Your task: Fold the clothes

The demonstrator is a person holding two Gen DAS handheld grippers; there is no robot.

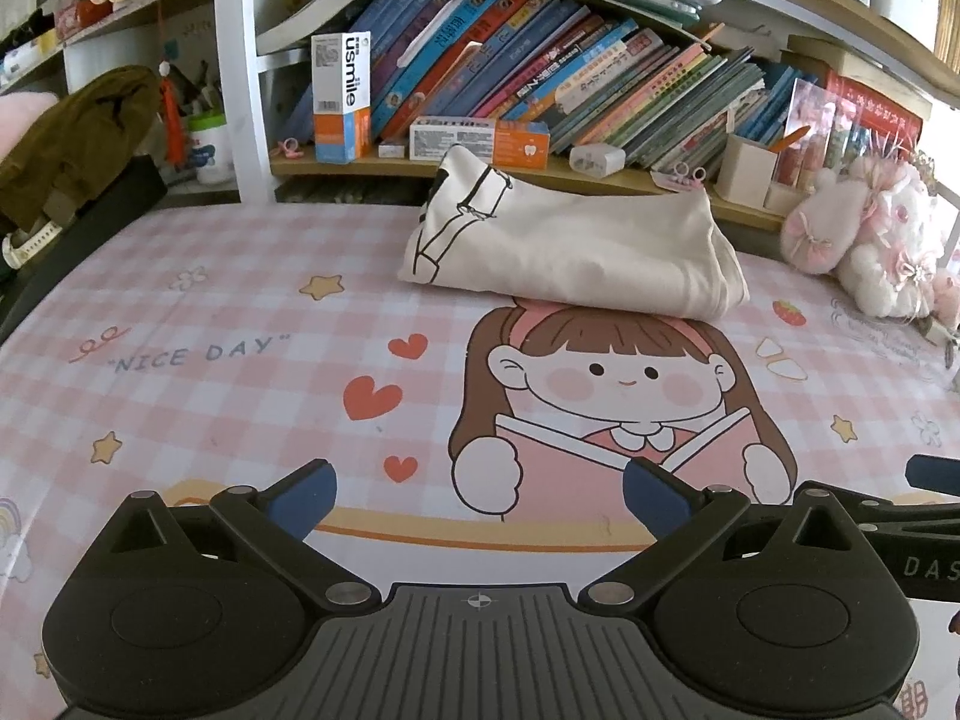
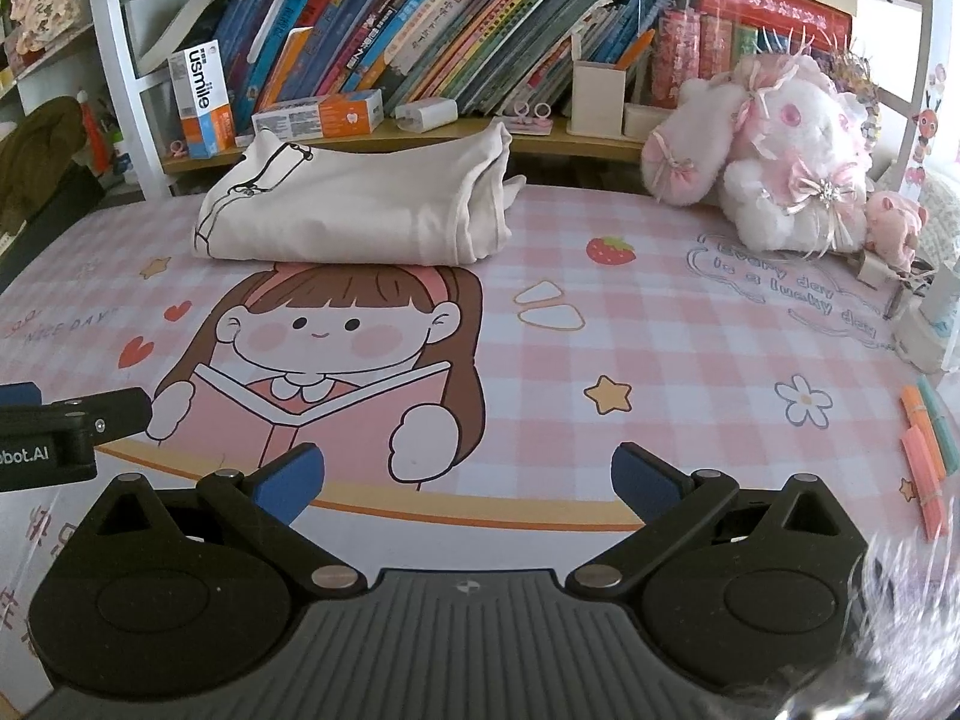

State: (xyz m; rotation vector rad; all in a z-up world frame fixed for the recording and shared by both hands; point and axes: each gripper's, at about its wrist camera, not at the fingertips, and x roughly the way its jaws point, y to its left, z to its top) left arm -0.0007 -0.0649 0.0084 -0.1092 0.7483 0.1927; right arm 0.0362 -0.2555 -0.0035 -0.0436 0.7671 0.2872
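Since the cream shirt (image 1: 570, 252) already sits folded at the far edge of the mat (image 1: 240, 324), left gripper (image 1: 480, 501) and right gripper (image 2: 468, 480) both gape wide, holding nothing (well short of it) — reach in level, pinch only edges if tidying.

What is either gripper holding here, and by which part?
Nothing. The left gripper and right gripper are both open and empty above the mat; the folded cream garment lies untouched near the bookshelf.
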